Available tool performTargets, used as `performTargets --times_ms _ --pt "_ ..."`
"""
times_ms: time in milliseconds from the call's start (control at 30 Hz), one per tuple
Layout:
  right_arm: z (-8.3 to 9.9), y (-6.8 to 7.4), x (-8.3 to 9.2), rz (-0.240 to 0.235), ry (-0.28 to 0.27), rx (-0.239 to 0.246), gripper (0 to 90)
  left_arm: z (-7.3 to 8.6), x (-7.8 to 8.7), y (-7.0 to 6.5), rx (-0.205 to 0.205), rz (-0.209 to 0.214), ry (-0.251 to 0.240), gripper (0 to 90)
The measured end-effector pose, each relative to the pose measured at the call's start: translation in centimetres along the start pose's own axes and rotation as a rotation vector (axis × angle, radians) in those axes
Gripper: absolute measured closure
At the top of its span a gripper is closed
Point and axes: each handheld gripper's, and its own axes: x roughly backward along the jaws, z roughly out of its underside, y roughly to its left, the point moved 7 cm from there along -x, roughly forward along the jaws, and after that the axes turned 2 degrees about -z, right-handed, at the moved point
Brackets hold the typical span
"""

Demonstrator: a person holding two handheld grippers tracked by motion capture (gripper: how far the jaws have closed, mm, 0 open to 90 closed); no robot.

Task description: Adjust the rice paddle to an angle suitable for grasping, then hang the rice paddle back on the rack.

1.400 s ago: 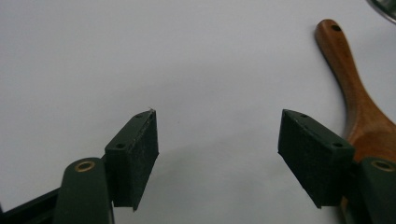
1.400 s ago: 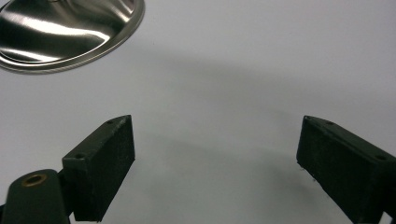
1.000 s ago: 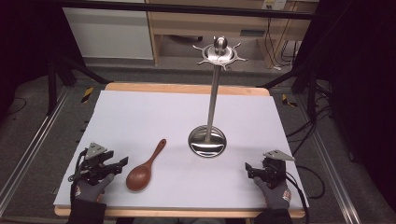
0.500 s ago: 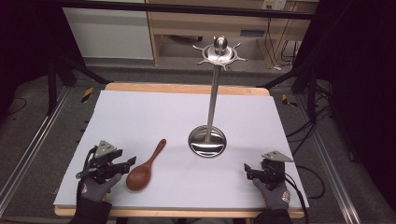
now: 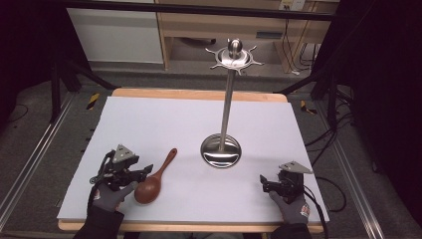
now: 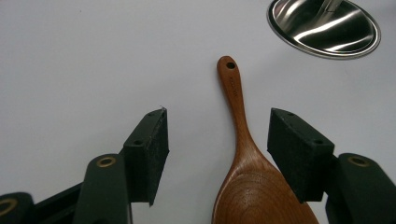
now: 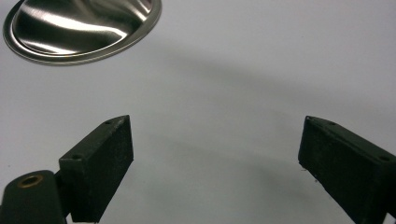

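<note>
Left gripper [image 6: 215, 154] moved right onto wooden spoon [image 6: 243, 154], jaws open astride neck; next close. Right gripper [image 7: 212, 158] open, lower right.

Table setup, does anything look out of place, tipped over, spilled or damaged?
Nothing stands out. The wooden spoon lies flat and intact on the white mat, between the open jaws of the left gripper. The metal stand is upright. No spills.
</note>
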Motion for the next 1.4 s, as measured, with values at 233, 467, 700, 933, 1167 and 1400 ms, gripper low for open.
performTargets --times_ms 233,467,700,933,1167,1400 --pt "0.0 0.1 0.0 -0.009 0.005 0.005 11.1 -1.0 -0.1 -0.6 -0.037 -0.006 0.017 39.1" --pt "0.0 0.1 0.0 -0.006 0.008 0.005 11.1 -1.4 -0.6 -1.1 -0.055 -0.005 0.034 41.0" --pt "0.1 0.1 0.0 -0.010 0.013 -0.001 11.0 -1.8 -1.0 -1.3 -0.065 0.002 0.060 41.5" --pt "0.1 0.1 0.0 -0.004 0.018 -0.008 11.0 -2.3 -1.7 -1.6 -0.074 0.014 0.095 40.8" --pt "0.2 0.0 0.0 -0.004 0.022 -0.012 11.1 -2.5 -2.3 -1.8 -0.086 0.015 0.126 39.7" --pt "0.2 0.0 -0.1 -0.008 0.027 -0.011 11.1 -2.6 -2.7 -1.8 -0.080 0.021 0.146 38.3"
